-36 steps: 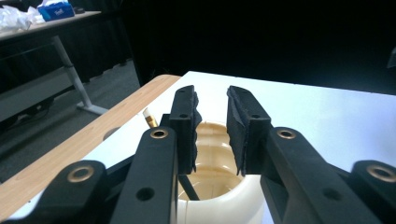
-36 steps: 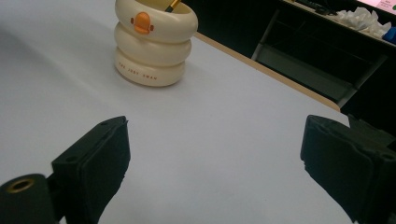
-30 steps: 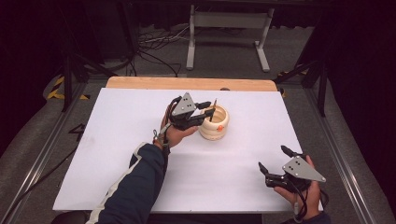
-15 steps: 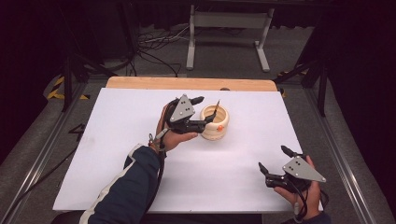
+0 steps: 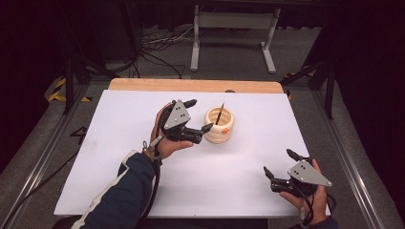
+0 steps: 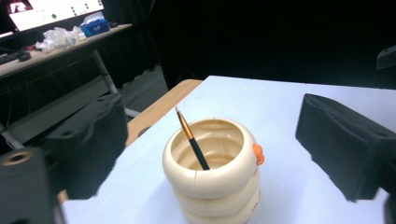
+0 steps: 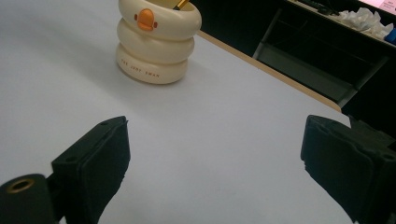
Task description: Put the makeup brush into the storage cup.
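Holder: a cream, ring-stacked plastic pen holder with a small orange duck beak [image 5: 219, 125] is standing upright on the white counter [image 5: 119, 157], toward the far middle of it.
Brush: a thin black-and-gold brush or pen [image 6: 192, 139] is leaning inside the holder, its long axis tilting up and away from the beak side, tip above the rim.
Left tongs: the left tongs [image 5: 198, 116] are hovering just beside the holder on its left, jaws spread wide with nothing between them; in the left gripper view the holder is sitting straight ahead between the two black jaws.
Right tongs: the right tongs [image 5: 278, 163] are waiting near the counter's near right corner, well apart from the holder, jaws also gaping and empty.
Key relation: the left hand is by far the nearer; the brush is lying directly forward of its jaws and slightly below.
Likely step: judging by this, a reach for the brush or holder falls to the left side.
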